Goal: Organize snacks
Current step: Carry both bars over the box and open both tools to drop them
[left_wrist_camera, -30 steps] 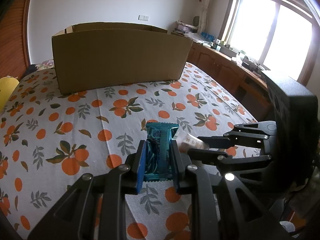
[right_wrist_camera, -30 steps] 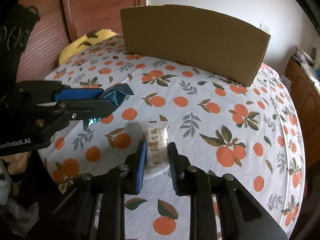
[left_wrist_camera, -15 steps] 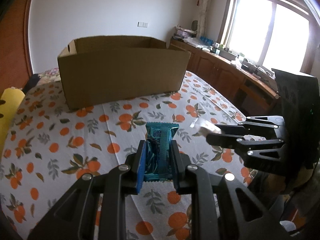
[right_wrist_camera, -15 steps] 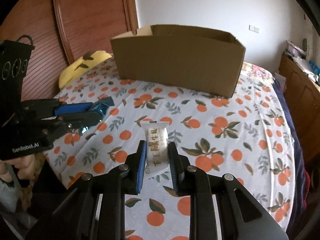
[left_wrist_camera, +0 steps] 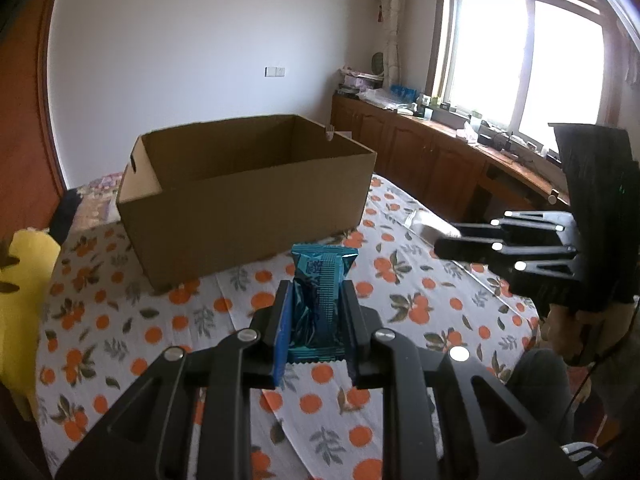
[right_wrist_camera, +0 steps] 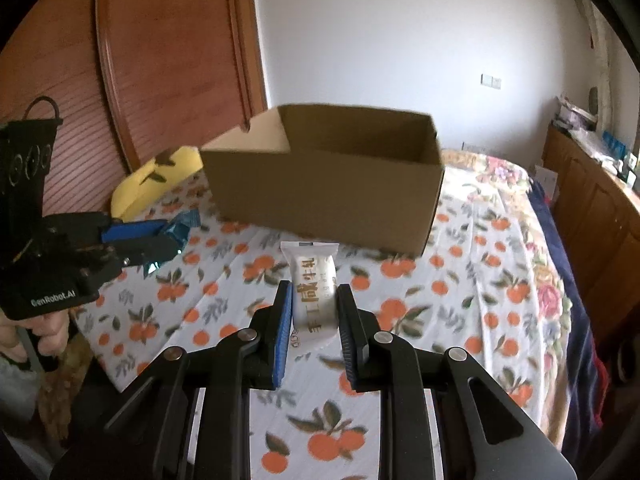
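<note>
Both snacks are picked up but not yet boxed — a teal packet (left_wrist_camera: 318, 300) is clamped in the left hand-held gripper (left_wrist_camera: 316, 320), a white packet (right_wrist_camera: 313, 300) in the right hand-held gripper (right_wrist_camera: 313, 316), short of the cardboard box (left_wrist_camera: 248, 204) — whose visible interior looks empty — on the bed (left_wrist_camera: 420, 280).

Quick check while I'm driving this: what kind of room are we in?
Most likely a bedroom at home: a bed under an orange-print sheet, a wooden headboard behind it, and low wooden cabinets beneath a window.

Legible text: "GenRobot.AI", white lettering on the black body of the left claw (right_wrist_camera: 160, 250). The white snack packet (right_wrist_camera: 314, 296), clamped in the right claw (right_wrist_camera: 313, 312), carries gold Chinese characters; the teal snack packet (left_wrist_camera: 318, 300) has unreadable print.
</note>
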Available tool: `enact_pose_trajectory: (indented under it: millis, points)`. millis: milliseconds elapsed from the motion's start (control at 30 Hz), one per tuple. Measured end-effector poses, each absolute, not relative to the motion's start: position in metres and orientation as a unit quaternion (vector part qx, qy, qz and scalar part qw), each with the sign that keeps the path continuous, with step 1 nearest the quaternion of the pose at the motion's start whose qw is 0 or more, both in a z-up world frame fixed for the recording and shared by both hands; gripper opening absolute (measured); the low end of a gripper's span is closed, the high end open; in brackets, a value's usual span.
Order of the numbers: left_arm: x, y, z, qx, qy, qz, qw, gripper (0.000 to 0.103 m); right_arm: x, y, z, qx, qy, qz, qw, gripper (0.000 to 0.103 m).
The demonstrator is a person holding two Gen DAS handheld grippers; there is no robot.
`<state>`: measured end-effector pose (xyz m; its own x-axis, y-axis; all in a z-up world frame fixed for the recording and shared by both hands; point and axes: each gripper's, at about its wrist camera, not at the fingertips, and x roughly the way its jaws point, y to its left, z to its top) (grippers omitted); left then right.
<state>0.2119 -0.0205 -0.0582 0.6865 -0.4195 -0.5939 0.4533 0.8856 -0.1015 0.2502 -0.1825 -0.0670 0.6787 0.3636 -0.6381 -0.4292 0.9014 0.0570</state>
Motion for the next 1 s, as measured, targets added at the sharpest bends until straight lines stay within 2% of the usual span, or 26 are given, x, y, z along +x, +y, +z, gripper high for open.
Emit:
enact_pose_trajectory:
  millis: [567,1000]
  points:
    - [0.27,-0.027,-0.046,0.047,0.316,-0.227,0.92,0.02,0.315,-0.179,-0.047,-0.053,0.315,0.234,0.918,0.021]
    - [0.323,-0.007,-0.017,0.059,0.293,-0.2,0.933,0.02,0.368,-0.147,-0.03,-0.057,0.292,0.256,0.92,0.021]
